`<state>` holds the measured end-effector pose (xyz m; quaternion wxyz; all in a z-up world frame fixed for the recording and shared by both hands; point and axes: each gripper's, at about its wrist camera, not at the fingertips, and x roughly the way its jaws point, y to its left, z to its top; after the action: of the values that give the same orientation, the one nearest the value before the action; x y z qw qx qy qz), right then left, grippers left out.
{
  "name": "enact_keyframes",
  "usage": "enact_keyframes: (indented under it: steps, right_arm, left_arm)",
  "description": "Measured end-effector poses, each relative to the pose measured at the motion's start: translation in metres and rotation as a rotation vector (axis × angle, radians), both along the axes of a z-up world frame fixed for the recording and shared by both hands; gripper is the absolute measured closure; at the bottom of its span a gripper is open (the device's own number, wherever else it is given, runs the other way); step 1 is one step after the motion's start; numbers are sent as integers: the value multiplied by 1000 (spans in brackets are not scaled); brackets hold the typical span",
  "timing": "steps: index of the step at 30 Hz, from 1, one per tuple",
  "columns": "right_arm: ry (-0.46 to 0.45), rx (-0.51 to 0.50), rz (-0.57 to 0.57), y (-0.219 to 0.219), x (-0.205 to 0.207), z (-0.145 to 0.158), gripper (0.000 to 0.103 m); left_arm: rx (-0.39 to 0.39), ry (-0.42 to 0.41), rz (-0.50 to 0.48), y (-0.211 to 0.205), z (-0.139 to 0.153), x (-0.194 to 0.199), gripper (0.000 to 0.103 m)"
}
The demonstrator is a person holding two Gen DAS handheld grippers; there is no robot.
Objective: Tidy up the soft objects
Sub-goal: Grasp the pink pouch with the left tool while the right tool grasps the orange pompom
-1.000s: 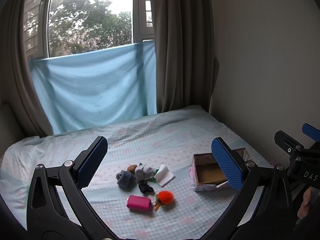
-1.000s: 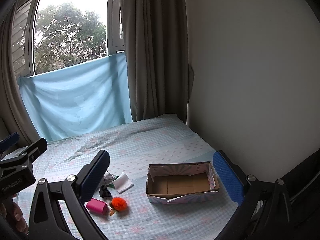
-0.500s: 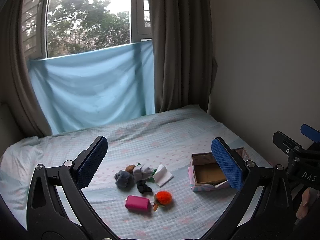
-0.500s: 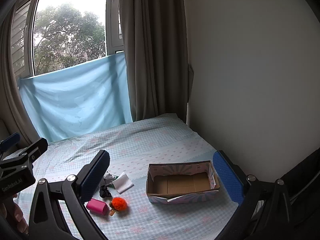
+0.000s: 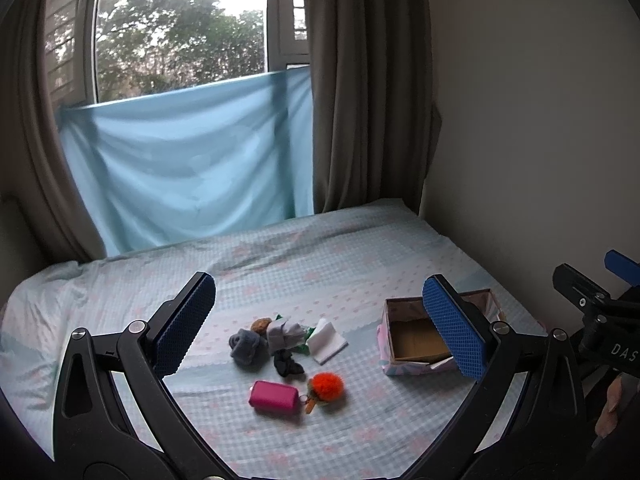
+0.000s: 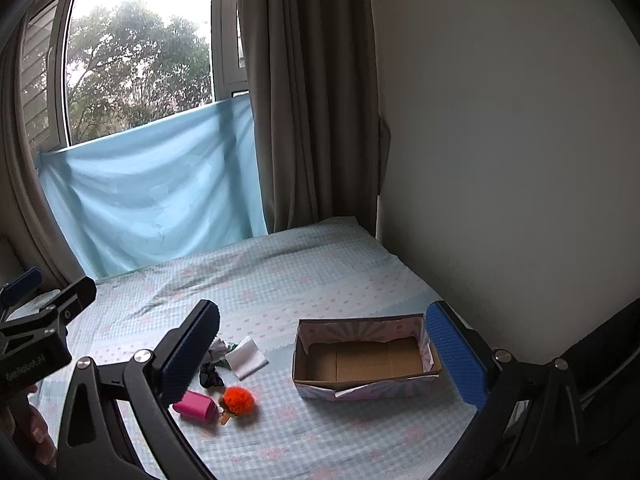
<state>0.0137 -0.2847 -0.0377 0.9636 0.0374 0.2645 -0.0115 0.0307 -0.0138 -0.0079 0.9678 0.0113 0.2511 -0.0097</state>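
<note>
Your soft objects [image 5: 286, 344] lie heaped mid-bed [image 5: 280, 272], the pink roll [image 5: 274, 397] and orange pompom [image 5: 327, 385] nearer the front edge, the box [image 6: 364, 360] toward the wall-side edge; both left tongs [image 5: 320, 328] and right tongs [image 6: 324, 354] hover spread, holding nothing.

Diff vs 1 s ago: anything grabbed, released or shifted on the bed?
Nothing grabbed or released. The left wrist view drifted slightly, so the left gripper barely moved; the right gripper held about still. Both stay open and empty above the bed. The soft pile, pink pouch, orange pom-pom and empty box lie as before.
</note>
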Motion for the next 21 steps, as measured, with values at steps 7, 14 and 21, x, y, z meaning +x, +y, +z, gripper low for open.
enact_keyframes:
  steps: [7, 14, 21]
  right_arm:
    - [51, -3, 91, 4, 15, -32, 0]
    - [174, 43, 134, 22, 36, -83, 0]
    - [268, 50, 104, 56, 52, -129, 0]
  left_arm:
    - [17, 72, -8, 12, -33, 4, 0]
    - [116, 167, -115, 29, -86, 15, 0]
    - [236, 250, -322, 56, -153, 43, 0]
